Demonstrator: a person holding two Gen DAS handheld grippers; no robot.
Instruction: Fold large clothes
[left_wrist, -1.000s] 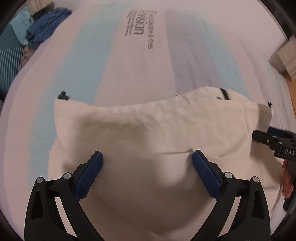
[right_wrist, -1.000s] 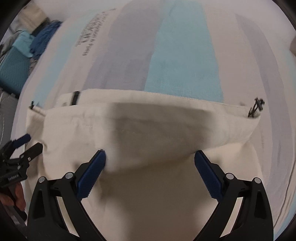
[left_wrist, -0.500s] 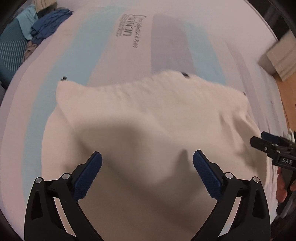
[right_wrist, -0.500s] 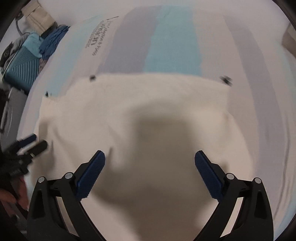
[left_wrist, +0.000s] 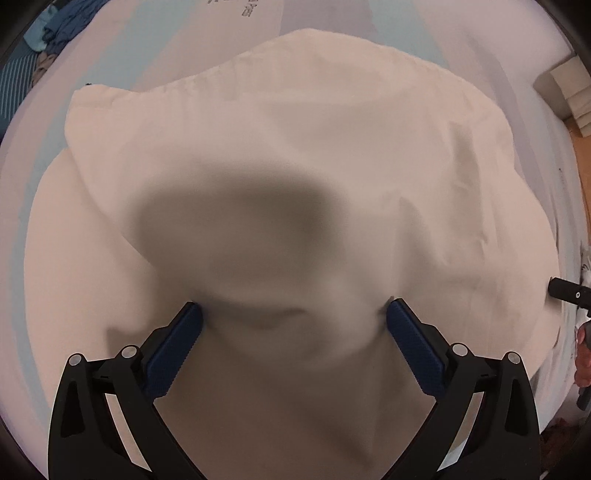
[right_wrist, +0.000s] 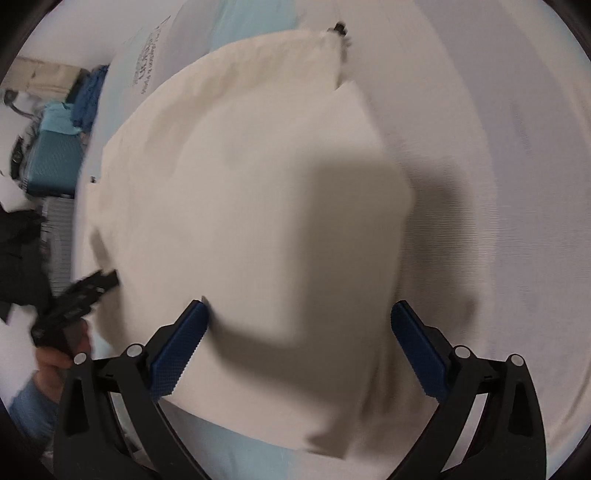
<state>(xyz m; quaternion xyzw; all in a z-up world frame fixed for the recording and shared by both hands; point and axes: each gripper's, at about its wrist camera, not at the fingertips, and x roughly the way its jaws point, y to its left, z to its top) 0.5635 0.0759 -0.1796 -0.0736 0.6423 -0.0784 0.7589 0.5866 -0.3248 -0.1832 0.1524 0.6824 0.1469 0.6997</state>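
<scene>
A large cream garment (left_wrist: 332, 147) lies folded on a striped mattress (left_wrist: 155, 66). My left gripper (left_wrist: 293, 325) hovers over its near part with jaws wide apart, nothing between the blue pads (left_wrist: 177, 339). The right wrist view shows the same cream garment (right_wrist: 240, 184), its folded edge ending by a black toggle (right_wrist: 339, 28). My right gripper (right_wrist: 297, 325) is open above the fabric, which fills the space between the blue pads (right_wrist: 181, 343). The other gripper shows at the edge of each view, at the right in the left wrist view (left_wrist: 569, 295) and at the left in the right wrist view (right_wrist: 79, 295).
The mattress (right_wrist: 498, 147) has blue, grey and white stripes and printed text. A teal suitcase (right_wrist: 55, 166) and a pile of blue clothes (right_wrist: 88, 92) stand at the far left. Stacked cream boxes (left_wrist: 572, 92) sit on a wooden floor at right.
Both grippers have moved closer over the garment, which now fills both views. The right view has swung so the garment sits diagonally. Both stay open.
</scene>
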